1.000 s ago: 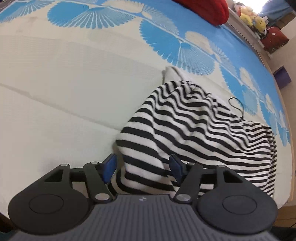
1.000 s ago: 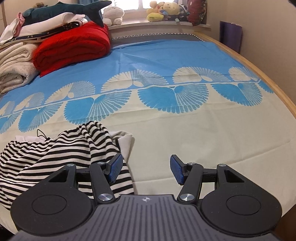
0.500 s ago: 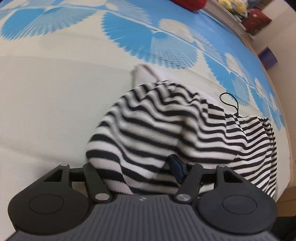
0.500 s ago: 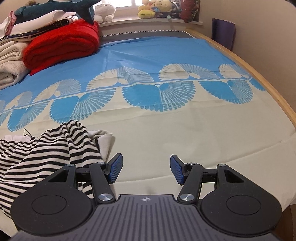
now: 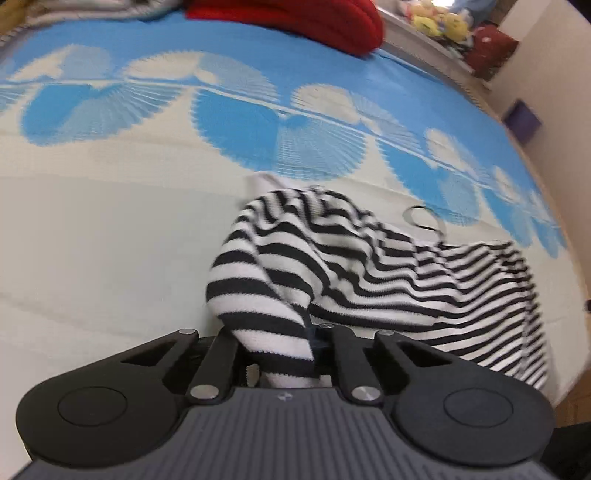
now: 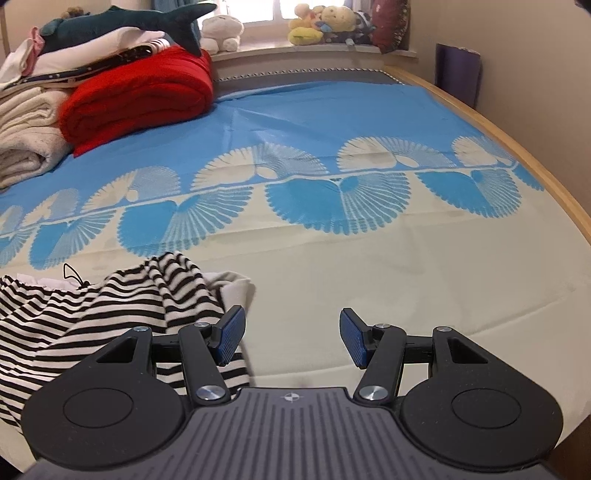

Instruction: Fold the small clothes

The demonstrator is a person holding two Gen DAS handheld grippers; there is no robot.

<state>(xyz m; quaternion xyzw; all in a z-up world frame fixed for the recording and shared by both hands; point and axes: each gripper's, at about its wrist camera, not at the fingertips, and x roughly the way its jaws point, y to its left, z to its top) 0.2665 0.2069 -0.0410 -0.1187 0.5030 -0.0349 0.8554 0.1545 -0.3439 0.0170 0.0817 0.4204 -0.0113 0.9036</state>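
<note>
Left gripper (image 5: 275,345): jaws closing on a fold of the striped garment (image 5: 369,266); cloth bunched between them, near edge of the fold pinched and raised off the bed.
Right gripper (image 6: 291,338): jaws released, blue pads (image 6: 231,334) well apart, nothing between them; only bare sheet seen in the gap.
Striped garment, left wrist view: black-and-white knit, crumpled, spread from the jaws toward the far right over the cream part of the bedsheet (image 5: 110,240); view blurred.
Striped garment, right wrist view: heaped at near left (image 6: 110,306), partly under the left finger of the right gripper; touching or not, could not tell.
Thin black loop (image 5: 424,219): seen at the far edge of the garment, lying on the sheet.
Pale cloth (image 6: 232,284): showed from under the garment's right edge.
Bedsheet pattern: cream near, blue fan motifs across the middle, plain blue far.
Red blanket (image 6: 140,96): folded, far left on the bed, beside a stack of cream towels (image 6: 26,144).
Plush toys (image 6: 325,22): lined along the far window ledge.
Bed frame (image 6: 517,147): wooden rim curved along the right side.
</note>
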